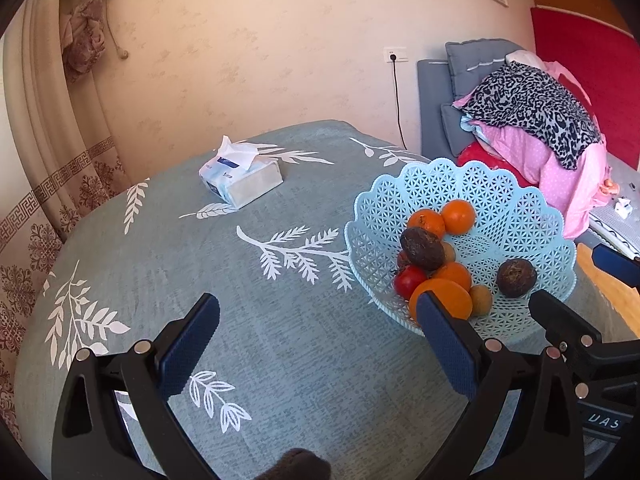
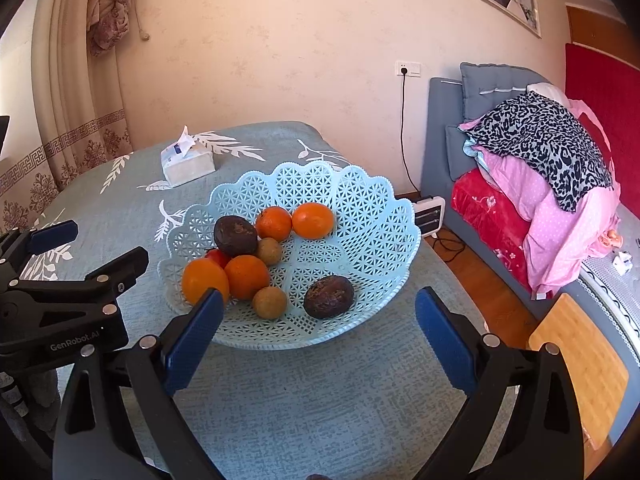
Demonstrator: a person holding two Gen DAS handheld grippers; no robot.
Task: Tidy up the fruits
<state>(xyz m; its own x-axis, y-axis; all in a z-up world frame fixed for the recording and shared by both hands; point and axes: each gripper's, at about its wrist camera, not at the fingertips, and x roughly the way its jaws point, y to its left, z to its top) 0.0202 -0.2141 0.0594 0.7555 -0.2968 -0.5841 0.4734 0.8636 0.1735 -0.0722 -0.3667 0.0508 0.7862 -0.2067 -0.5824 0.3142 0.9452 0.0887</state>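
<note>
A light blue lattice basket [image 2: 360, 200] [image 1: 532, 216] sits on the table near its right edge. It holds several oranges [image 2: 313, 220] [image 1: 458, 216], two dark wrinkled passion fruits [image 2: 329, 296] [image 1: 516, 277], a red fruit [image 1: 409, 281], partly hidden in the right wrist view [image 2: 218, 257], and small tan fruits [image 2: 269, 302] [image 1: 480, 299]. My left gripper [image 1: 316, 320] is open and empty over the bare cloth left of the basket. My right gripper [image 2: 318, 312] is open and empty just in front of the basket. Each gripper shows in the other's view: the right one [image 1: 576, 280], the left one [image 2: 92, 240].
A tissue box [image 1: 240, 178] [image 2: 187, 162] lies at the table's far side. The table wears a grey-blue leaf-print cloth [image 1: 280, 360] [image 2: 320, 400]. A curtain [image 1: 60, 160] hangs at left. A bed with piled blankets [image 2: 540, 168] and a small heater [image 2: 429, 216] stand at right.
</note>
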